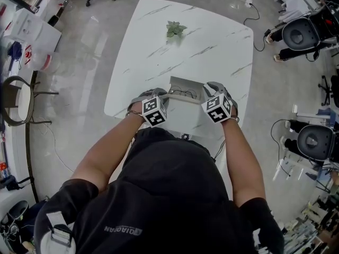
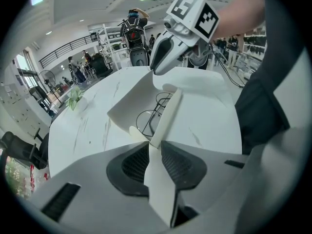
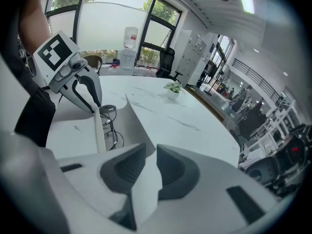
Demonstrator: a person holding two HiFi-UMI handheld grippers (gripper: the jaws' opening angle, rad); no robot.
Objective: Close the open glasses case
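Note:
The open white glasses case (image 1: 184,109) lies near the front edge of the white marble table (image 1: 153,46), with black wire-framed glasses (image 1: 185,93) inside. My left gripper (image 1: 165,96) is at the case's left end and my right gripper (image 1: 207,92) at its right end. In the left gripper view the left gripper (image 2: 155,145) is shut on a thin white flap of the case (image 2: 168,116), with the glasses (image 2: 151,117) just beyond. In the right gripper view the right gripper (image 3: 148,157) pinches the case's opposite flap (image 3: 134,123).
A small green plant (image 1: 175,29) stands at the far middle of the table. Black office chairs (image 1: 303,33) stand to the right of the table, and a round-backed chair (image 1: 16,100) to the left. A cable (image 1: 253,16) trails off the table's far right corner.

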